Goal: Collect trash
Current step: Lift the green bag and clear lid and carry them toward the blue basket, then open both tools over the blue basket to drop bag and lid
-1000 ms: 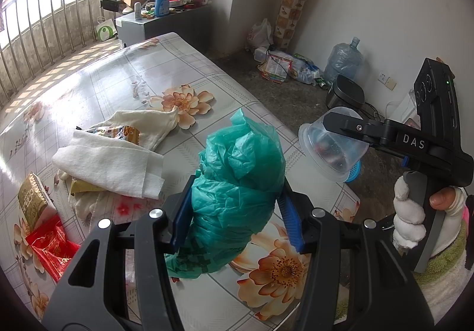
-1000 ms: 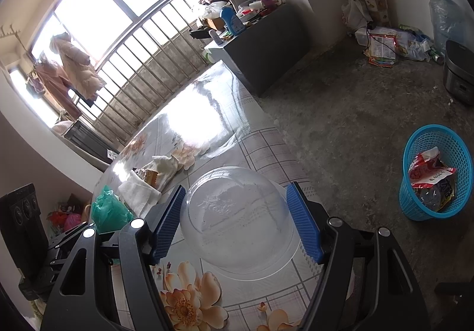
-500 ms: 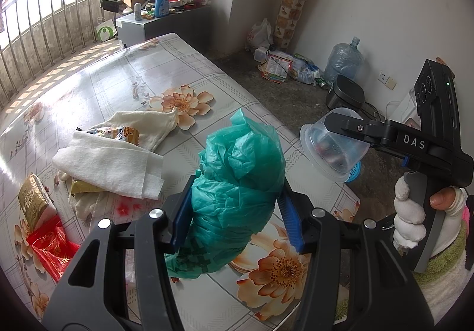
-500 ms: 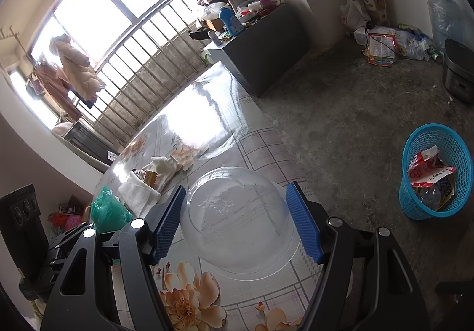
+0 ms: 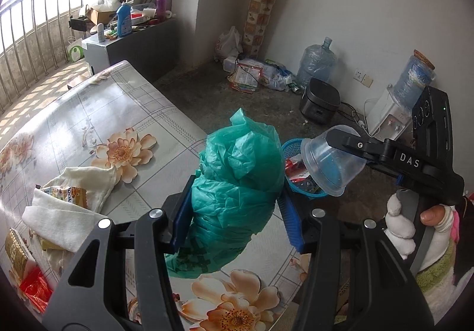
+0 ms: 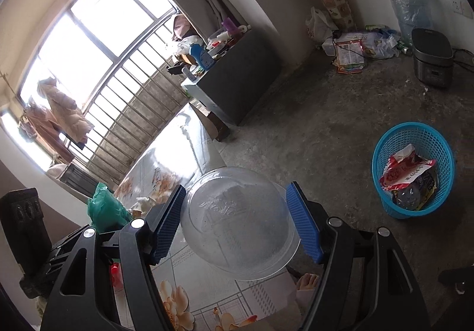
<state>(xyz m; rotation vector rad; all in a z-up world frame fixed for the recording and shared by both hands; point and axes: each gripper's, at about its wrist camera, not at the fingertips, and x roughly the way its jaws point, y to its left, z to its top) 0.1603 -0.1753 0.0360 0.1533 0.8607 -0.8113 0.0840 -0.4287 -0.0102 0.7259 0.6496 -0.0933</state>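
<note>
Both hand-held grippers are swinging away from the table (image 5: pixel 89 111) toward the floor, so the blue basket (image 6: pixel 413 168), earlier half hidden behind the cup, is now showing past the table edge in the left view. The left hand-held gripper (image 5: pixel 237 221) is clamping a crumpled green plastic bag (image 5: pixel 237 182) between its blue pads, and the right hand-held gripper (image 6: pixel 243 221) is pinching a clear plastic cup (image 6: pixel 240 224) by its sides. Carrying to the bin looks like the step in hand. Next, each load needs bringing over the basket's open mouth before the jaws are let go; the bag is light and may drift or cling to a pad. More trash is waiting on the table: white cloths or tissues (image 5: pixel 65 212), a snack wrapper (image 5: pixel 68 196) and a red packet (image 5: pixel 35 291). The basket's near rim is being hidden by bag and cup in the left view, and what lies under the cloths cannot be made out.
</note>
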